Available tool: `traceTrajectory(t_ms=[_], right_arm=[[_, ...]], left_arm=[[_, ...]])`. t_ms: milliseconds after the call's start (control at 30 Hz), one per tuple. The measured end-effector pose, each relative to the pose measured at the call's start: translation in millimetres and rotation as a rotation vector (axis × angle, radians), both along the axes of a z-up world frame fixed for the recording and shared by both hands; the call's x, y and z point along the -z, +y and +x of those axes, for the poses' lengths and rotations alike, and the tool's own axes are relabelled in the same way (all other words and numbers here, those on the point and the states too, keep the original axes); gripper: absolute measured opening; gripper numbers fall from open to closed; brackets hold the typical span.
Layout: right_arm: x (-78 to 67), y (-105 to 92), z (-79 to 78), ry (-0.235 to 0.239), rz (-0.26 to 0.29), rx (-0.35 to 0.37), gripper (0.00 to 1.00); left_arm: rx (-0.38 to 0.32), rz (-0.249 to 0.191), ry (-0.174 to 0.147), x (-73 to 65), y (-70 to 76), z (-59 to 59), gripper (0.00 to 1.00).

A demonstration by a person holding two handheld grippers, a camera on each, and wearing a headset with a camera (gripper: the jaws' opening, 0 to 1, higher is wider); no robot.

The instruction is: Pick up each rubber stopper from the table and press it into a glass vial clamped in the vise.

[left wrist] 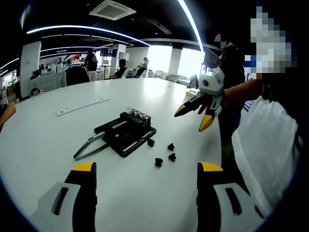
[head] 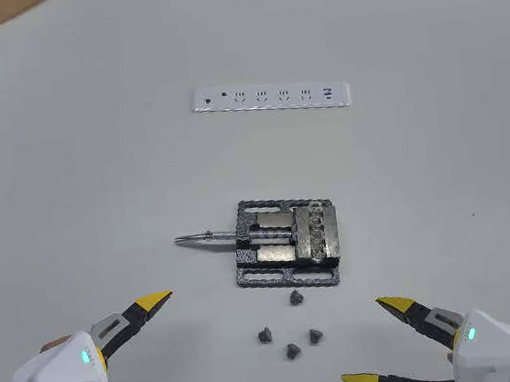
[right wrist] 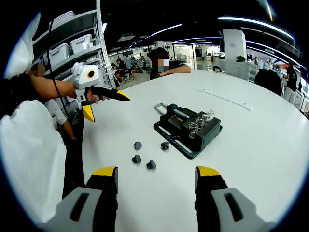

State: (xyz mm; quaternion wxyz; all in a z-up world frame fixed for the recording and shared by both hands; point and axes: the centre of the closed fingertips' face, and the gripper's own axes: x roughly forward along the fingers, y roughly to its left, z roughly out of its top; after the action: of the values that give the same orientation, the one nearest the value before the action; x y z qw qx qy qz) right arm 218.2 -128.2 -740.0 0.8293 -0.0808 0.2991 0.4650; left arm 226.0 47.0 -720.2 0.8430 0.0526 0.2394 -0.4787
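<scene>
Place: an open-plan office.
Ceiling: long light strips point(left wrist: 72, 29) and an air-conditioning vent point(left wrist: 112, 8), at 12 o'clock in the left gripper view.
Background: people point(left wrist: 121, 66) sitting at desks, and bright windows point(left wrist: 161, 58).
Storage: a shelf rack point(right wrist: 99, 29) with plastic bins point(right wrist: 84, 43), at 10 o'clock in the right gripper view.
Furniture: a large white tabletop point(head: 71, 193) with a power strip point(head: 272, 97) toward 12 o'clock in the head view.
</scene>
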Motion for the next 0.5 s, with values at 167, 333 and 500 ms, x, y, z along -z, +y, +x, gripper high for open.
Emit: traceTrajectory(t_ms=[167, 333, 500], right_arm=[[0.5, -0.7, 0.7, 0.001, 0.0, 0.002, 0.66], [0.8, -1.2, 1.4, 0.002, 0.0, 0.001, 0.66], [0.5, -1.1, 2.8, 0.002, 0.0, 0.001, 0.66]], left_arm=[[0.003, 0.003, 0.002, 0.6, -0.4, 0.7, 0.84], [0.001, 0.004, 0.002, 1.6, -0.4, 1.8, 0.84], [0.0, 0.0, 0.002, 0.9, -1.7, 2.4, 0.84]])
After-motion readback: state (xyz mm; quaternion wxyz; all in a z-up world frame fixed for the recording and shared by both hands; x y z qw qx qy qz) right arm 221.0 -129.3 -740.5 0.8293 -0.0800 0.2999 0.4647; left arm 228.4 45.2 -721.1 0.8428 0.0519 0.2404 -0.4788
